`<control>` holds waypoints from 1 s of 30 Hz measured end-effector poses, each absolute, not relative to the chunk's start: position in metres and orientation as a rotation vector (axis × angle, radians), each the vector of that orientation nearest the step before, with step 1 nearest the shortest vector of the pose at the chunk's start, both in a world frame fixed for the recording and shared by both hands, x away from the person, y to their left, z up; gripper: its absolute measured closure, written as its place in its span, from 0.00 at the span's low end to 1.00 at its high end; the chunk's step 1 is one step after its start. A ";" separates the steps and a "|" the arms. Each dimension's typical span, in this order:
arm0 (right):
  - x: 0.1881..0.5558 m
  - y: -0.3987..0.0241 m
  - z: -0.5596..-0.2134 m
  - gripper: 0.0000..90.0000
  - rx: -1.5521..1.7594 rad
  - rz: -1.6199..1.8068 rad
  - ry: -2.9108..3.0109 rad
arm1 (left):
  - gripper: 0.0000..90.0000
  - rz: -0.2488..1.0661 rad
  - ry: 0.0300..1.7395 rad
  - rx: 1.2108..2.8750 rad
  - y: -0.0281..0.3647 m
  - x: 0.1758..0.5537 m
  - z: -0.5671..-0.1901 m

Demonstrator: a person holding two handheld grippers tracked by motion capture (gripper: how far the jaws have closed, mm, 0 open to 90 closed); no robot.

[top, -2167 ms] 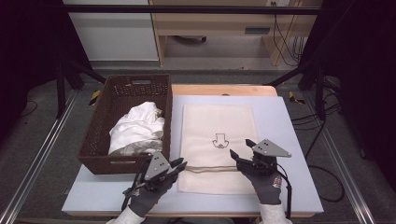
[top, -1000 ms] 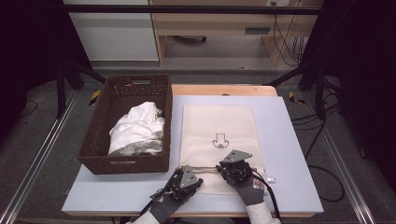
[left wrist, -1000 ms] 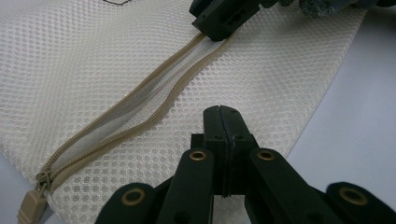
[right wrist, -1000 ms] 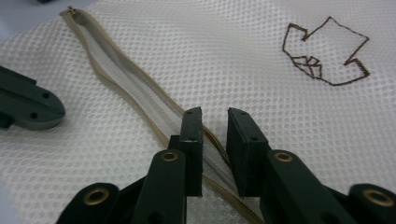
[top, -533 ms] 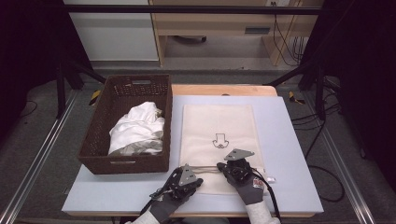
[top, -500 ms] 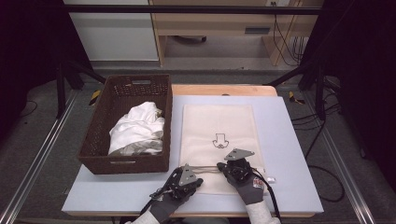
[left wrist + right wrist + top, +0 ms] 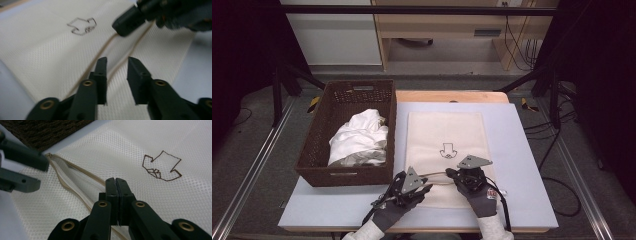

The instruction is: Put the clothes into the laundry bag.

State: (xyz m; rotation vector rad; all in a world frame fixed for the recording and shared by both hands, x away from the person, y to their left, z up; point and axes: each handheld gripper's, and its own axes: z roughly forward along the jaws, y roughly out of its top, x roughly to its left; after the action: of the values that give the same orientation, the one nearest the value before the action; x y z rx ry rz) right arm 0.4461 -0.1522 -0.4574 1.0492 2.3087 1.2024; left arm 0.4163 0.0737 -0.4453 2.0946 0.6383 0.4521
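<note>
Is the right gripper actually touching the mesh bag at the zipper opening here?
Touching. In the right gripper view, the right gripper has its fingers pressed together on the upper edge of the mesh bag beside the open zipper.

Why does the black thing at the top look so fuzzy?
In the left gripper view the other gripper is blurred, likely too close or moving; the mesh bag beneath looks sharper. In the right gripper view the arrow drawing is crisp. The high view's room edges are dark.
</note>
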 end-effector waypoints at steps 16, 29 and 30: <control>0.445 -0.155 -0.452 1.00 1.049 1.244 2.266 | 0.83 0.626 0.682 2.245 0.033 0.456 -0.472; 0.439 -0.158 -0.450 0.48 0.987 1.175 2.182 | 0.93 0.534 0.743 2.145 0.043 0.463 -0.456; 0.439 -0.155 -0.452 0.49 0.978 1.140 2.187 | 0.92 0.528 0.742 2.140 0.044 0.464 -0.454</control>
State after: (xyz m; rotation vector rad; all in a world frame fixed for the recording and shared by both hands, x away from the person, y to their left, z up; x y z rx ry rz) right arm 0.4394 -0.1552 -0.4520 0.9780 2.1867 1.1404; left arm 0.4641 0.0439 -0.4544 2.1399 0.7422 0.5279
